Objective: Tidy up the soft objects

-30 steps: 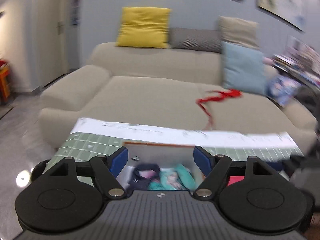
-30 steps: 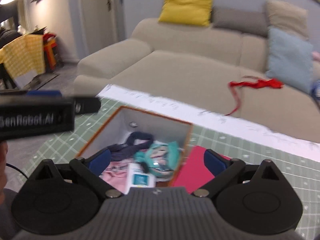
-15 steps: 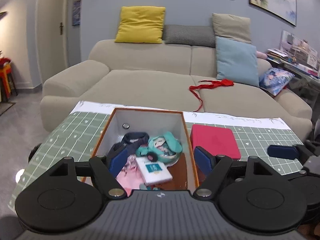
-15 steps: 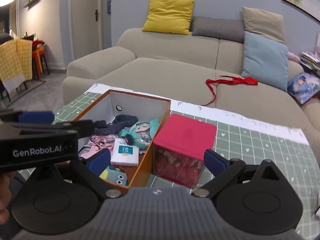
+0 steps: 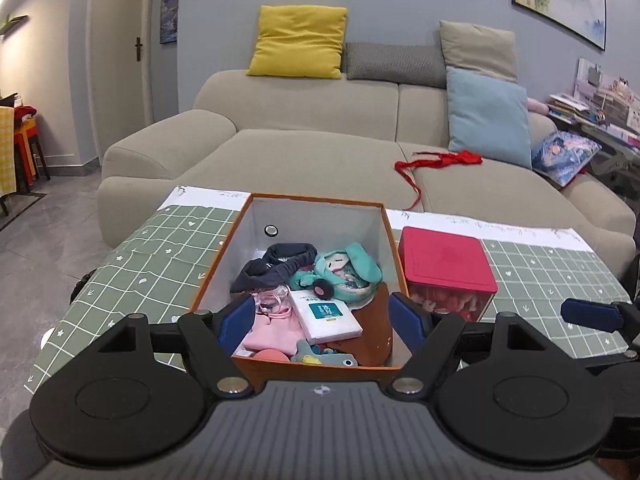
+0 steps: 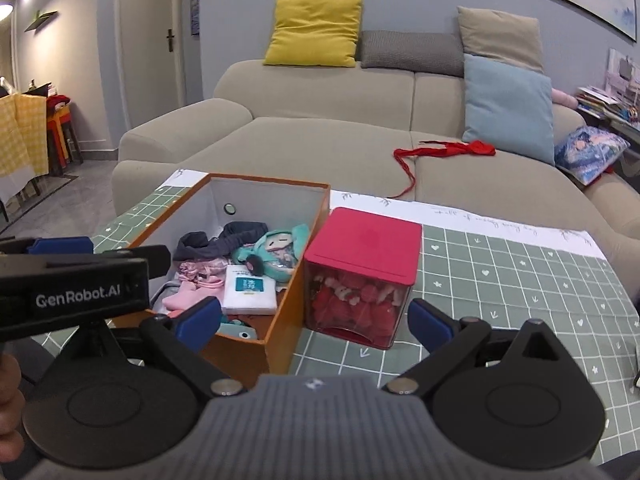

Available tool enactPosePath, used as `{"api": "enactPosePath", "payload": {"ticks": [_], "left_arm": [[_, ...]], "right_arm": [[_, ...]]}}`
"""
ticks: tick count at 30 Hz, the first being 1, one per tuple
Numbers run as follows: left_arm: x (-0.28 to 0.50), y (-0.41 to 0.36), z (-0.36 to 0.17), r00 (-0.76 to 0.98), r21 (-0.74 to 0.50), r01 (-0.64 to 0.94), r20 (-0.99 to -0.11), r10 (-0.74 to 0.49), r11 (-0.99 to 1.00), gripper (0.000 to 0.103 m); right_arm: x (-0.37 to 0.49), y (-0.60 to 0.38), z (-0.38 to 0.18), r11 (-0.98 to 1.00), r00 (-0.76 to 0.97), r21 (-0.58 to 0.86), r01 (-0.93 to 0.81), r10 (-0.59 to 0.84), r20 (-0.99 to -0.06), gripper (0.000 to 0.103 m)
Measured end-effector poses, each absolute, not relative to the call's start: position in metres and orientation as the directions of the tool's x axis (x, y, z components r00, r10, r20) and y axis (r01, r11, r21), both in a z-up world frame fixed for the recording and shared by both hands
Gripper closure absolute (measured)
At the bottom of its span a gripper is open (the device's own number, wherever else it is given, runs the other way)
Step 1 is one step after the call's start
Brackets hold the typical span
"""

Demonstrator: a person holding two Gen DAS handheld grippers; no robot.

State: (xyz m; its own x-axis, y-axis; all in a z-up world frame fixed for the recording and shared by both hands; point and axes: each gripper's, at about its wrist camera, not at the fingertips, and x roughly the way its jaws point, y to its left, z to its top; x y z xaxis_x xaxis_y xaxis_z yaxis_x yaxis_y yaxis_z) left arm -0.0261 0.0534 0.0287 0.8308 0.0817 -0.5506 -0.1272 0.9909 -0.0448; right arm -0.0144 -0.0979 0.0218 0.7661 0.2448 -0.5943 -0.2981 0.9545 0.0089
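An orange open box (image 5: pixel 224 256) (image 6: pixel 280 332) stands on the green checked table mat. It holds a teal plush doll (image 5: pixel 344 272) (image 6: pixel 276 250), a dark grey headband (image 5: pixel 276 264) (image 6: pixel 208 244), pink cloth (image 5: pixel 272 328) (image 6: pixel 192 292) and a white tissue pack (image 5: pixel 326 316) (image 6: pixel 250 290). My left gripper (image 5: pixel 324 322) is open and empty over the box's near edge. My right gripper (image 6: pixel 316 320) is open and empty in front of a clear box with a red lid (image 6: pixel 364 244) (image 5: pixel 444 258), which stands to the right of the orange box.
A beige sofa (image 5: pixel 320 160) stands behind the table with yellow (image 5: pixel 298 40), grey and light blue (image 5: pixel 488 114) cushions. A red ribbon (image 5: pixel 436 162) (image 6: pixel 440 152) lies on its seat. The green mat (image 6: pixel 520 280) extends right. Cluttered shelves are at far right.
Both grippers have pulled back and up from the table's far edge, so the whole box and the red-lidded box show now. Both stay open.
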Motion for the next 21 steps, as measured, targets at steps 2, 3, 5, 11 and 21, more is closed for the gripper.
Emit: {"api": "enactPosePath", "payload": {"ticks": [2,3,5,11,21], "left_arm": [[-0.031,0.054,0.031,0.839,-0.041,-0.135,-0.537,0.092,0.99,0.014],[-0.033,0.054,0.031,0.841,-0.034,-0.137,-0.532,0.098,0.99,0.014],[-0.035,0.053,0.033,0.844,-0.003,-0.14,-0.523,0.118,0.99,0.014],[-0.039,0.054,0.039,0.847,-0.001,-0.158,-0.514,0.135,0.987,0.014],[-0.04,0.052,0.04,0.855,0.009,-0.157,-0.499,0.14,0.988,0.014]], "right_arm": [[-0.017,-0.098,0.022,0.952,0.75,0.041,-0.304,0.266,-0.605,0.005],[-0.018,-0.1,0.023,0.95,0.743,0.068,-0.305,0.282,-0.608,0.005],[-0.021,-0.1,0.024,0.947,0.735,0.085,-0.309,0.294,-0.611,0.005],[-0.029,-0.099,0.03,0.949,0.748,0.063,-0.309,0.284,-0.599,0.005],[-0.033,-0.102,0.029,0.947,0.741,0.062,-0.315,0.286,-0.607,0.005]]}}
